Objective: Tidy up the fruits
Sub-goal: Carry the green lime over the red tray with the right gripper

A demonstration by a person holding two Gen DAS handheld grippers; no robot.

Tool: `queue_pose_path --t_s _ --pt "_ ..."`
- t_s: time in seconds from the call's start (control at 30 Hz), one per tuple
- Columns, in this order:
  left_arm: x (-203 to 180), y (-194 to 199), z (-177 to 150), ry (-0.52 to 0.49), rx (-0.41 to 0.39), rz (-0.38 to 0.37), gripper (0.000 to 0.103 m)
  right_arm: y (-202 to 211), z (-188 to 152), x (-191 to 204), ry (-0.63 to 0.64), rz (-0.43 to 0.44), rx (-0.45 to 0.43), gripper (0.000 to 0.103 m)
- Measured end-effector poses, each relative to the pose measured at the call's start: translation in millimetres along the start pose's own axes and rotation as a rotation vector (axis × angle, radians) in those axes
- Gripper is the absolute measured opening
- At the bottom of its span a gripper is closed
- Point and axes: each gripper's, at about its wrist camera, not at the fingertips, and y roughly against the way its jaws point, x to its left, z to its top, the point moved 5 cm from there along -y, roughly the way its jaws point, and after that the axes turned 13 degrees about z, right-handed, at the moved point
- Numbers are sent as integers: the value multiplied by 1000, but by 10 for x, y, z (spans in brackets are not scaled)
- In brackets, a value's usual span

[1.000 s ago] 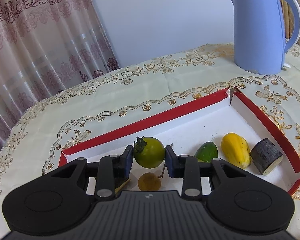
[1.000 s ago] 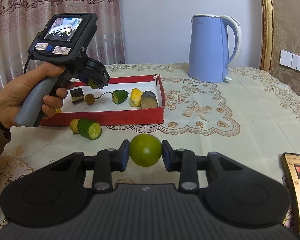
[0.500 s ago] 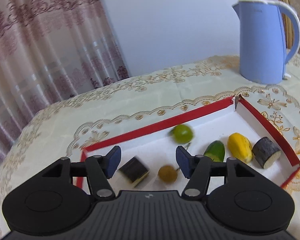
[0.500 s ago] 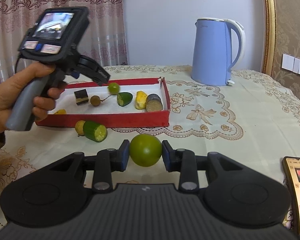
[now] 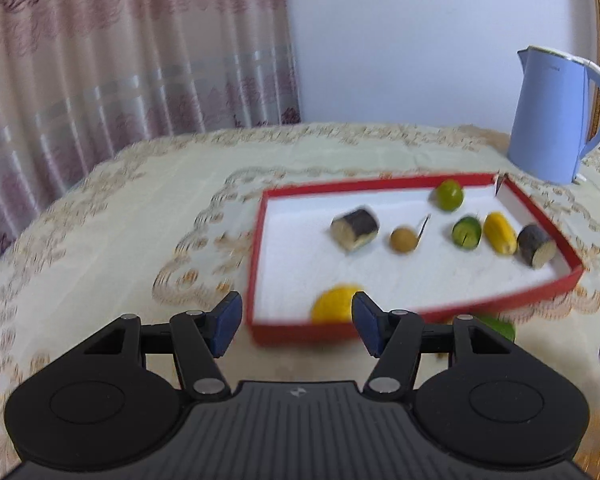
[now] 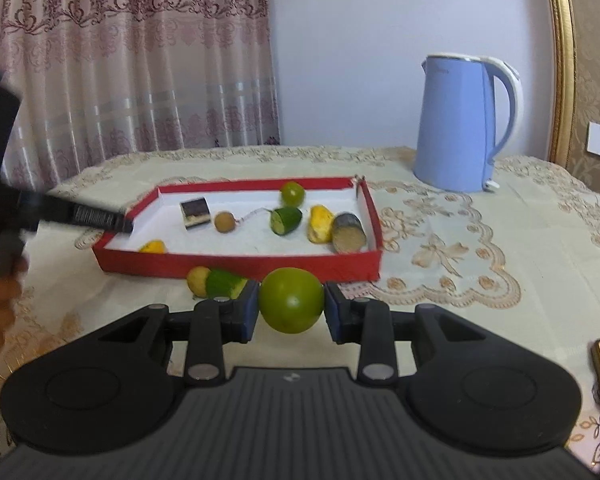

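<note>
Fruit first: my right gripper point(image 6: 291, 309) pinches a green lime point(image 6: 291, 299), carried low over the tablecloth toward the red tray point(image 6: 236, 258). My left gripper point(image 5: 296, 323), jaws just spread and empty, has released a small lime point(image 5: 449, 195) by the tray's far wall. It points downward before the near wall.
</note>
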Motion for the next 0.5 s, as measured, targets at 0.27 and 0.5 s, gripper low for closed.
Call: queue_pose_path --t_s 0.27,0.5 --pt "130 32 -145 -18 11 -4 61 -54 123 105 8 22 -22 32" --pt "165 3 -140 -15 19 9 64 -103 239 174 24 39 -41 32"
